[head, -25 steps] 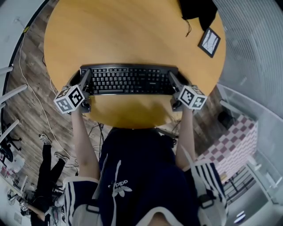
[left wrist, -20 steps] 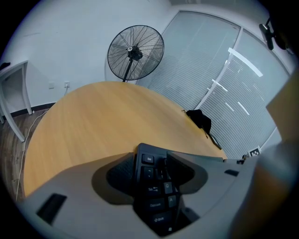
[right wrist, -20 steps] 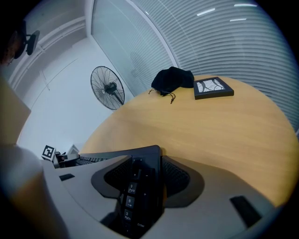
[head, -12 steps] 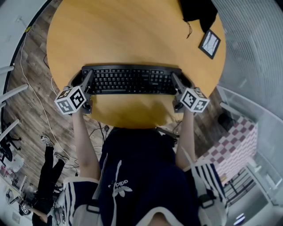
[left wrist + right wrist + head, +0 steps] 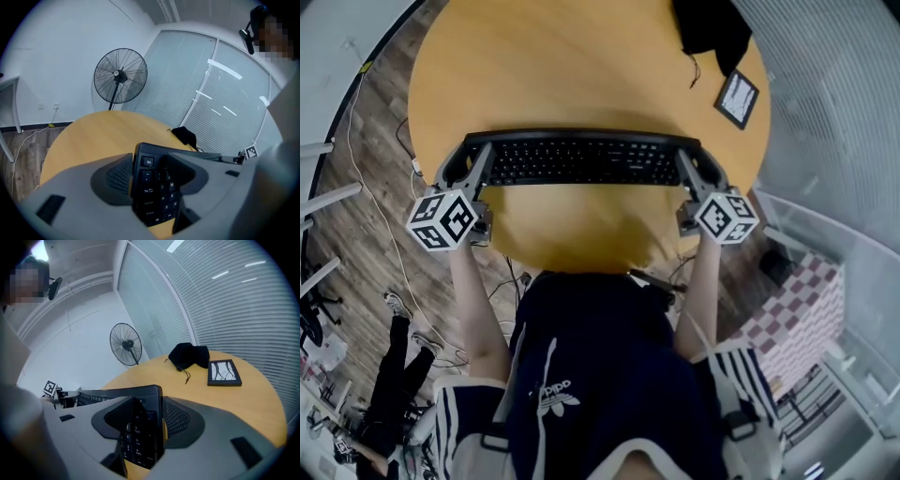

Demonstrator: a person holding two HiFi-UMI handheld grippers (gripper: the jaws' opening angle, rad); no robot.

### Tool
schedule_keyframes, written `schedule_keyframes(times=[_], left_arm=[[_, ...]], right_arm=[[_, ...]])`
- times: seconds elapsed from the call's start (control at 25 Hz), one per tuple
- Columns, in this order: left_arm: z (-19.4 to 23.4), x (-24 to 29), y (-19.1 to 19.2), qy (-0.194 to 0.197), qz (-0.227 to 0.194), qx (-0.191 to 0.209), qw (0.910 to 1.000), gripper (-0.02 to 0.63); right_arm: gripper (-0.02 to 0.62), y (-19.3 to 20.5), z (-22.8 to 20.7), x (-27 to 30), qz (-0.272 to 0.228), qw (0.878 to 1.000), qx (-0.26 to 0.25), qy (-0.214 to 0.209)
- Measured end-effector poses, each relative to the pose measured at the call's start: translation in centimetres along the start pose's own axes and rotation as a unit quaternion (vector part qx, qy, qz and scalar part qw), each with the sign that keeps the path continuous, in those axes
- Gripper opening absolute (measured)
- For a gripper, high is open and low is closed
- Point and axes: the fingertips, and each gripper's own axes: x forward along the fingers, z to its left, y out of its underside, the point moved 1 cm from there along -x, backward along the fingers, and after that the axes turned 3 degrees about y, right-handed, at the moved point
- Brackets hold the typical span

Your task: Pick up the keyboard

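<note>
The black keyboard [image 5: 581,159] hangs level above the round wooden table [image 5: 581,66], casting a shadow below it. My left gripper [image 5: 473,161] is shut on its left end, and my right gripper [image 5: 694,167] is shut on its right end. In the left gripper view the keyboard's Esc corner [image 5: 149,161] sits clamped between the grey jaws of the left gripper [image 5: 150,183]. In the right gripper view the keyboard's other end [image 5: 140,432] stands pinched inside the right gripper [image 5: 143,420].
A black pouch [image 5: 708,23] and a framed picture [image 5: 738,97] lie at the table's far right edge. A standing fan [image 5: 120,76] is beyond the table by the glass wall. Cables run over the wooden floor [image 5: 366,187] at the left.
Both grippers have risen and moved forward with the keyboard between them. It has come up off the table and sits farther from the person.
</note>
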Motion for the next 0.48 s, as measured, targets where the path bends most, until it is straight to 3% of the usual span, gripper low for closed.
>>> schedule_keyframes(times=[0.28,0.48], left_arm=[[-1.7,-2.3,-3.1,0.012,-0.055,0.027,0.9981,0.215],[-2.8,-4.6,-4.5,0.027,-0.086,0.038,0.9952,0.215]], right_arm=[[0.196,-2.9,1.6,-2.1,-0.045,0.999,-0.01,-0.01],[0.196,-5.4,3.5,-4.3,-0.074,0.996,-0.05,-0.023]])
